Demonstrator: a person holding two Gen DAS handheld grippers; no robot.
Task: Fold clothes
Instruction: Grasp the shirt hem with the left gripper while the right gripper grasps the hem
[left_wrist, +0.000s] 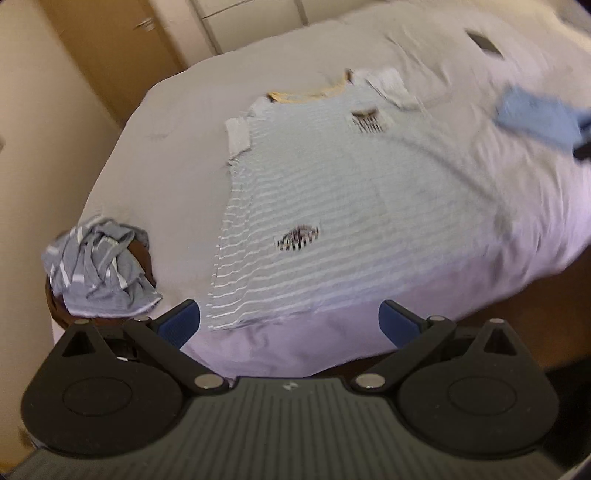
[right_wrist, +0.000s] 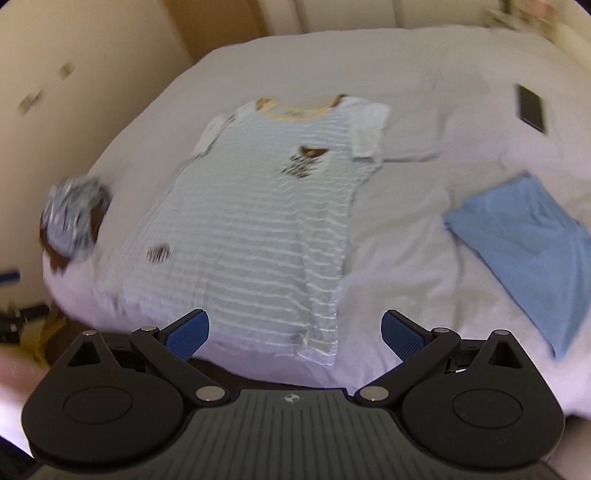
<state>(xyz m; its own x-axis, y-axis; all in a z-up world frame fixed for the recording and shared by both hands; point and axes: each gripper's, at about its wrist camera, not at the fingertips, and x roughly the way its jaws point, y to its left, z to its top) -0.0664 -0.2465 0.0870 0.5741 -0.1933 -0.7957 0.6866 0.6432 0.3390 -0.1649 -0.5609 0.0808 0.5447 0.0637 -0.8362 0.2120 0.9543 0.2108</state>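
A pale striped T-shirt (left_wrist: 332, 206) with a yellow collar lies spread flat on the bed, its hem toward me; it also shows in the right wrist view (right_wrist: 258, 221). My left gripper (left_wrist: 290, 321) is open and empty, held above the bed's near edge just short of the hem. My right gripper (right_wrist: 295, 334) is open and empty, above the hem's right corner. Both views are blurred.
A crumpled grey striped garment (left_wrist: 99, 269) lies in a brown basket at the bed's left edge, also in the right wrist view (right_wrist: 74, 214). A folded blue garment (right_wrist: 524, 254) lies on the right. A dark phone (right_wrist: 532, 107) lies at the far right. The white sheet (left_wrist: 177, 166) covers the bed.
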